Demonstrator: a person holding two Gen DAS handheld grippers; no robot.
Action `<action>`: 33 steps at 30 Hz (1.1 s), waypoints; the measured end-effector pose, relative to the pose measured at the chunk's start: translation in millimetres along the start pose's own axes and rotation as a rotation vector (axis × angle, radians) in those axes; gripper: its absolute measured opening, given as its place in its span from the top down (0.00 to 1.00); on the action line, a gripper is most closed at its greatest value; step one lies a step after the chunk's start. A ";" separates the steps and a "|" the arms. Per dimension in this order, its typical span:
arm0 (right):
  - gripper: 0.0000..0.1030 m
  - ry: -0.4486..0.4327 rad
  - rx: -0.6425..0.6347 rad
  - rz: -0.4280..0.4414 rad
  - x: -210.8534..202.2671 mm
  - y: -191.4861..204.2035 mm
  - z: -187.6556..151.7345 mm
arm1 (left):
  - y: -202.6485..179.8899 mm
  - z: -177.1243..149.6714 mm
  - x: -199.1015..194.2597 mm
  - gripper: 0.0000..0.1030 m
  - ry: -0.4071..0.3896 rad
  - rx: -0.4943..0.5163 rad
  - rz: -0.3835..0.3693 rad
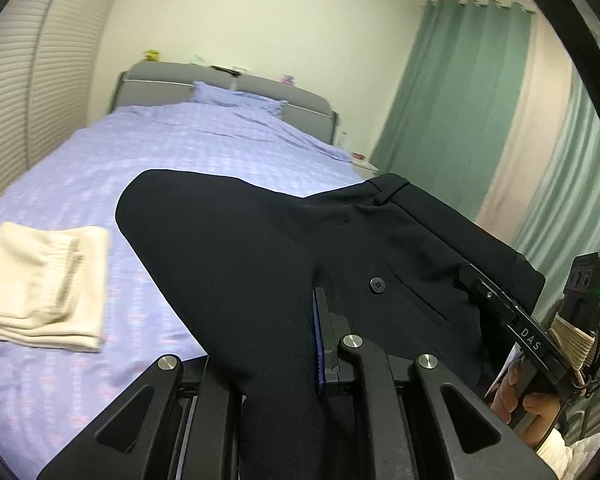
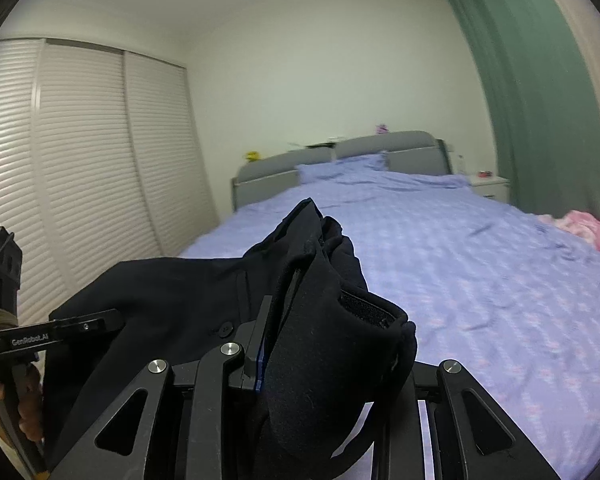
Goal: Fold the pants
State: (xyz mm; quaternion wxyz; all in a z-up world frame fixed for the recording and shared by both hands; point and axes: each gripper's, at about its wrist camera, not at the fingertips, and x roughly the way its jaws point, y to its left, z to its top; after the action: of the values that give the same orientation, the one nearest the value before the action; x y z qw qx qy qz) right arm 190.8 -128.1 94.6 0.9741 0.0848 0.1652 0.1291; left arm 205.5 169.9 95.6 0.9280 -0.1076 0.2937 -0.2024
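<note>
Black dress pants (image 1: 260, 240) hang between my two grippers above the foot of the bed. My left gripper (image 1: 284, 344) is shut on the pants; cloth drapes over its fingers and hides the tips. My right gripper (image 1: 472, 280) grips the waistband at the right of the left wrist view. In the right wrist view the right gripper (image 2: 300, 336) is shut on the bunched waistband of the pants (image 2: 324, 320), and the left gripper (image 2: 100, 324) holds the cloth at the far left.
The bed (image 1: 180, 152) has a lilac checked cover and a grey headboard (image 2: 340, 152). Folded cream pants (image 1: 40, 292) lie at its left. A pink garment (image 2: 592, 228) lies at its right edge. Louvred wardrobe doors (image 2: 80, 160) stand left, green curtains (image 1: 460, 92) right.
</note>
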 end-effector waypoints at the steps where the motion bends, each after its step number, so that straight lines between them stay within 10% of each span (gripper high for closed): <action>1: 0.72 0.004 -0.004 0.021 6.9 14.7 -1.0 | 9.8 -0.7 -4.6 0.86 -0.001 -0.003 0.013; 33: 0.72 0.155 -0.106 0.282 239.1 298.5 -61.0 | 342.4 54.8 -10.3 0.86 0.070 -0.099 0.379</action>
State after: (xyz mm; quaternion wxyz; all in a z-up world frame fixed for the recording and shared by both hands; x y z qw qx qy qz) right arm 321.2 230.5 28.2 0.9338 0.0453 0.2193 0.2791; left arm 337.1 485.3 35.9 0.9322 -0.0889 0.3506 -0.0131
